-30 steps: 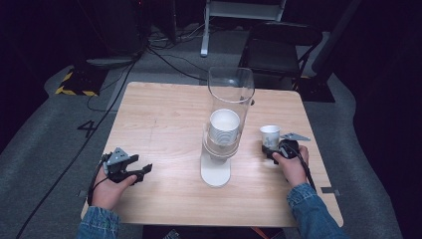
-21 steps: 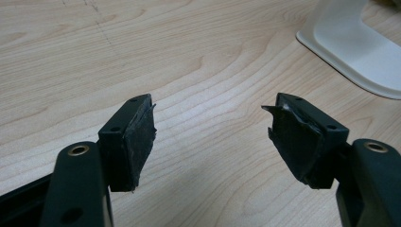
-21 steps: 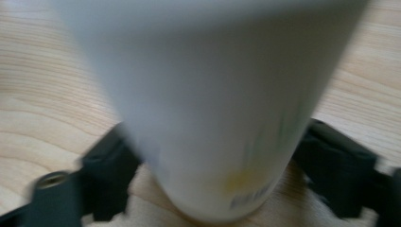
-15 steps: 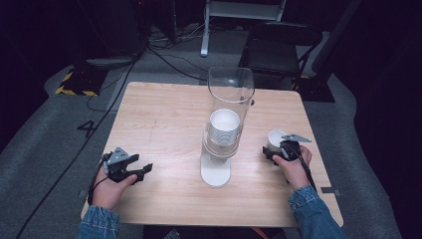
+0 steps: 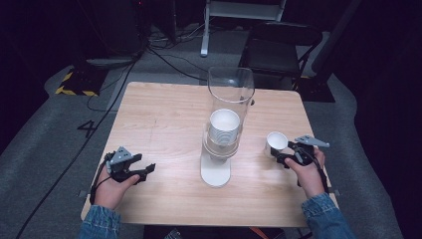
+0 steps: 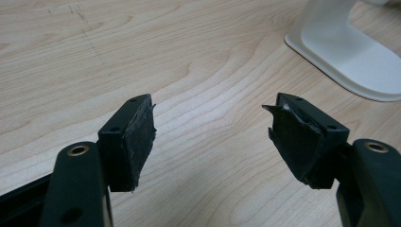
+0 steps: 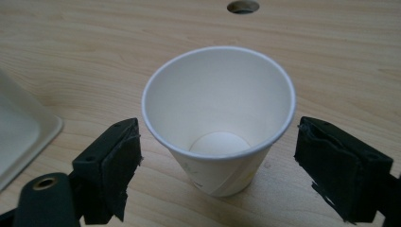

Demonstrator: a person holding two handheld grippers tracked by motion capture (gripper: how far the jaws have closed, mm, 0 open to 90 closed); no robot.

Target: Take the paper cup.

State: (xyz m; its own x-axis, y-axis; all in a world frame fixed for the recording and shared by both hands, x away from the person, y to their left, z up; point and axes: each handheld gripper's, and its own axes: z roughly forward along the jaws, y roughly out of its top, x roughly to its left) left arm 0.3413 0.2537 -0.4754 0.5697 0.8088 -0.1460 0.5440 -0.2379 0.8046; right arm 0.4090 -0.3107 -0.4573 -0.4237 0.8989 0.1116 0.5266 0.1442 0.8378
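A white paper cup (image 5: 276, 142) (image 7: 217, 118) stands upright on the wooden table (image 5: 164, 124), right of the dispenser. My right gripper (image 5: 279, 158) (image 7: 220, 135) sits just behind it. Its jaws have just been opening and now stand on either side of the cup without touching it. A clear tube (image 5: 230, 89) on a white base (image 5: 215, 172) holds a stack of cups (image 5: 224, 127) at the table's middle. My left gripper (image 5: 148, 170) (image 6: 213, 127) rests at the front left, jaws apart with nothing between them.
The dispenser's white base (image 6: 350, 52) (image 7: 19, 132) lies close to both grippers. A small round hole (image 7: 242, 6) is cut in the table beyond the cup. A dark chair (image 5: 278, 45) and cables lie on the floor past the far edge.
The right gripper's jaws have opened off the paper cup and the right hand has drawn back a little and lifted. The left hand has kept still.
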